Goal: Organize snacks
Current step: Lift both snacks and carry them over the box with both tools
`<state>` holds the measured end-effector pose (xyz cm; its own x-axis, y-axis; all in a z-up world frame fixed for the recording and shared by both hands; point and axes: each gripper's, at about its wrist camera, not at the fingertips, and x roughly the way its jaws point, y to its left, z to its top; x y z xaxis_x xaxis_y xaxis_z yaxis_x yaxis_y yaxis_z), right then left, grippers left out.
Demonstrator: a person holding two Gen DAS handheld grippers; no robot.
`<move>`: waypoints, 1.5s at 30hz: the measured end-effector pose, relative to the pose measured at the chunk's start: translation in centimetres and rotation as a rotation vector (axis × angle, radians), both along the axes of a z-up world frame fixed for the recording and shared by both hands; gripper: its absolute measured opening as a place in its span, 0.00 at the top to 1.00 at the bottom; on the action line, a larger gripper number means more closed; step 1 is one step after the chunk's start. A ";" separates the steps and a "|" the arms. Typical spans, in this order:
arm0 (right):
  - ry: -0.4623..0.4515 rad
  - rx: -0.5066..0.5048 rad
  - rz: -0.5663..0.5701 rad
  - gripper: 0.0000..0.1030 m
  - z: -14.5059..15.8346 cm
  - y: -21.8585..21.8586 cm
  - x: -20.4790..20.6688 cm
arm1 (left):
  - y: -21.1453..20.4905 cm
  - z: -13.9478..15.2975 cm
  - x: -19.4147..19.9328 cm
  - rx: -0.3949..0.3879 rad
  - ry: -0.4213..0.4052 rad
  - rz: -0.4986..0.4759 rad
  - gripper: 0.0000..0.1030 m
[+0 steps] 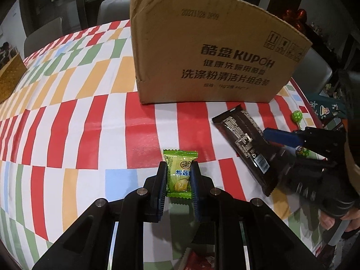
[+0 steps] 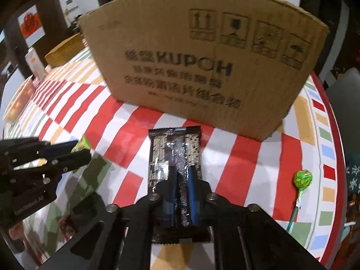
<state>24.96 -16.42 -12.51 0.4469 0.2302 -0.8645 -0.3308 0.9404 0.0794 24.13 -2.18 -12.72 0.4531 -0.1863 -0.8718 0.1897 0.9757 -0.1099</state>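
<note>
Item 1, nearest: left gripper [image 1: 178,180], angled steeply down at the table, its two blue-padded fingers [image 1: 162,180] clamped on the sides of a small green candy packet [image 1: 180,171]. The packet stands between the pads, its top edge clear above the fingertips, its lower crimp near the cloth.

Item 2, to the right: right gripper [image 2: 181,181], likewise tilted downward, jaws drawn in on the raised centre seam of a dark brown wrapped bar [image 2: 174,148]. The bar lies flat, its long axis running from the gripper toward the box; most of its length extends beyond the fingertips. A hand [image 1: 330,218] grips the handle at the right edge of the left view.

Item 3, right of the bar, apart from it: green lollipop [image 2: 303,178], lying on the cloth with its stick pointing nearward.

Item 4, surface: round table under a checked tablecloth [image 1: 90,123] in red, white, orange, green and blue.

Item 5, far: cardboard box [image 1: 202,51], printed "KUPOH", upright, just beyond the bar.
</note>
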 end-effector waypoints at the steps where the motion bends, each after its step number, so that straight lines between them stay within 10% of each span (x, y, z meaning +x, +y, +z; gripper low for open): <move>1: 0.012 0.010 -0.003 0.45 -0.1 0.1 0.0 | 0.1 0.1 -0.1 -0.001 -0.002 0.000 0.80; 9: 0.022 -0.053 0.034 0.34 -1.7 1.8 0.1 | 0.2 -0.3 -0.4 0.003 0.006 0.004 0.80; 18: -0.011 -0.028 -0.002 0.51 -1.1 1.6 -0.5 | 0.0 0.3 -0.9 -0.002 -0.015 -0.005 0.80; 45: -0.339 0.105 -0.094 0.51 13.7 -1.9 -4.4 | -0.7 14.6 -4.0 -0.079 -0.368 -0.055 0.80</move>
<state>20.55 -18.33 1.22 0.7274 0.2542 -0.6374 -0.2674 0.9604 0.0780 20.12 -2.92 1.89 0.7211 -0.2788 -0.6343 0.2819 0.9543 -0.0989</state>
